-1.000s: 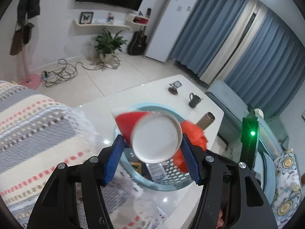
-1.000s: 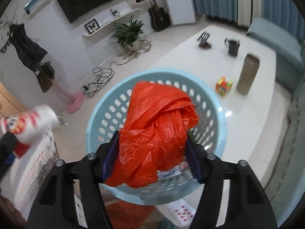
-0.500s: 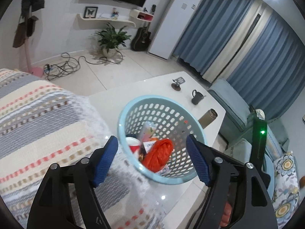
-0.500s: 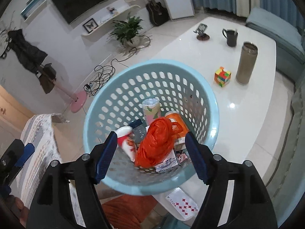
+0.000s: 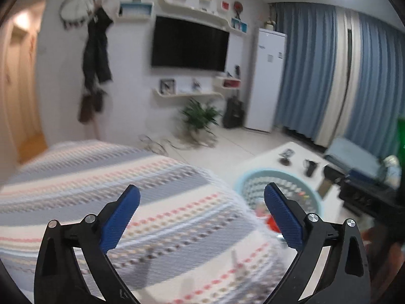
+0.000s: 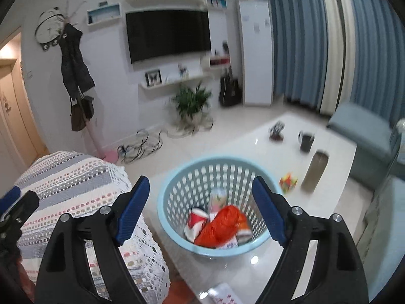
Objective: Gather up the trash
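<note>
Both my claws are opening, nothing between them: left gripper (image 5: 201,202) over striped blanket (image 5: 126,177), right gripper (image 6: 200,197) above blue basket (image 6: 177,185) holding orange bag (image 6: 220,223).

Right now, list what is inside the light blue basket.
Inside the light blue basket: a crumpled orange plastic bag, a red-and-white cup, a printed can and some paper wrappers. Anything beneath the bag is covered.
</note>
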`<state>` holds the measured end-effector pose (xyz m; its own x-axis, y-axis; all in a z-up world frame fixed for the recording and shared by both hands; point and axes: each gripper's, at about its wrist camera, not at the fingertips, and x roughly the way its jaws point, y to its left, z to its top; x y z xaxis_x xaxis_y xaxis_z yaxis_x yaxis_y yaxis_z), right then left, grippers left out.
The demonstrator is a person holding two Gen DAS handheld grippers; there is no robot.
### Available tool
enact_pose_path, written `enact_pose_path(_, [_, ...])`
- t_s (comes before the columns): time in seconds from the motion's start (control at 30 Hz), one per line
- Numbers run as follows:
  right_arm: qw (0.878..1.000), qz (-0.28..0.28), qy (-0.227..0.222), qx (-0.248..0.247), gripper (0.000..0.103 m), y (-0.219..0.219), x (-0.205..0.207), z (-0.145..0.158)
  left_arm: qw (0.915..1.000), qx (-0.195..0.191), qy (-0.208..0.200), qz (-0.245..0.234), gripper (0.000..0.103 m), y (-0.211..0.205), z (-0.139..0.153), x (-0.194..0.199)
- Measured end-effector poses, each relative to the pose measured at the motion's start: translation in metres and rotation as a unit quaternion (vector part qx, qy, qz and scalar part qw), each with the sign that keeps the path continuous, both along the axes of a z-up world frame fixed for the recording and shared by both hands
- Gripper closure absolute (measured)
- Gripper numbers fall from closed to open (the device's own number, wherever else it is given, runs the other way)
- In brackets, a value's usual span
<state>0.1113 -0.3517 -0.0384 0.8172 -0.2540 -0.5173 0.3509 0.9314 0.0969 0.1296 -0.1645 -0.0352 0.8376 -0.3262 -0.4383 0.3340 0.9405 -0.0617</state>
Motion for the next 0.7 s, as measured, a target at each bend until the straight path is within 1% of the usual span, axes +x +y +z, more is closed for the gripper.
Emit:
enact_pose_path(0.07, [1.000, -0.009, -0.011, -0.021, 0.024, 0.010, -0.004, 0.003, 1.0000, 0.002, -0.004, -0.002, 0.008, 0.001, 0.001, 0.002])
enact_pose_path(0.17, [0.999, -0.019, -0.025, -0.030, 0.022, 0.018, -0.008, 0.007, 1.0000, 0.000, -0.001, 0.009, 0.008, 0.007, 0.002, 0.005])
enact_pose_path(0.23, [0.999, -0.030, -0.031, -0.031, 0.019, 0.019, -0.010, 0.008, 0.9996, -0.005, -0.018, 0.022, 0.008, 0.014, 0.007, 0.000])
enact_pose_path(0.3, [0.999, -0.033, -0.032, -0.027, 0.019, 0.018, -0.011, 0.007, 0.9991, -0.006, -0.025, 0.033, 0.008, 0.017, 0.009, -0.001])
enact_pose_path(0.4, [0.998, -0.038, -0.027, -0.031, 0.019, 0.019, -0.010, 0.007, 0.9987, -0.013, -0.022, 0.044, 0.008, 0.023, 0.009, 0.000])
enact_pose_path(0.7, [0.998, -0.036, -0.028, -0.045, 0.019, 0.027, -0.008, 0.009, 0.9984, -0.025, -0.017, 0.049, 0.008, 0.034, 0.010, -0.001])
